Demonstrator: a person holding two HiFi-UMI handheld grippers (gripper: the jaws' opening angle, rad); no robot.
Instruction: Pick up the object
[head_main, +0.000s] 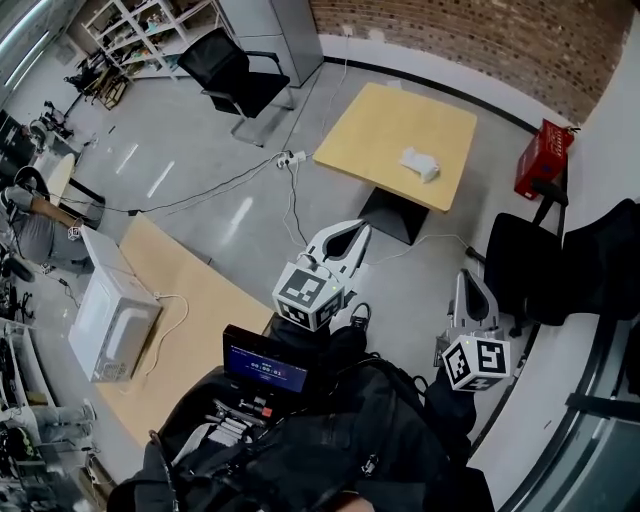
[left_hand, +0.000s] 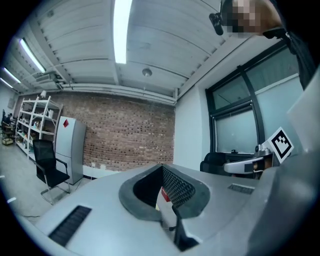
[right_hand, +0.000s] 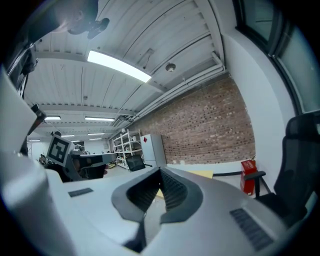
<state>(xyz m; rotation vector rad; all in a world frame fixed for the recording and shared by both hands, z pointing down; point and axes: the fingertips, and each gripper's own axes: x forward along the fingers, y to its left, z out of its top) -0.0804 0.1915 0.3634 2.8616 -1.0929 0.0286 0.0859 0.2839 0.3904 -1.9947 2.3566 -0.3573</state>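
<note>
A small white object (head_main: 420, 163) lies on the square yellow table (head_main: 385, 125) across the floor, well ahead of both grippers. My left gripper (head_main: 356, 233) is held up near my body with its jaws shut and empty, pointing toward that table. My right gripper (head_main: 471, 285) hangs further right, jaws shut, with nothing in them. In the left gripper view the left gripper (left_hand: 162, 168) faces the brick wall with its tips together, and the right gripper (left_hand: 250, 162) shows at the right. In the right gripper view the right gripper (right_hand: 160, 172) also has its tips together, and a sliver of the yellow table (right_hand: 200, 174) shows beyond.
A white microwave (head_main: 110, 315) stands on a long wooden table (head_main: 205, 300) at my left. Cables (head_main: 292, 200) run over the grey floor. A black chair (head_main: 235, 70) is at the back, black chairs (head_main: 545, 265) and a red box (head_main: 543, 158) at the right.
</note>
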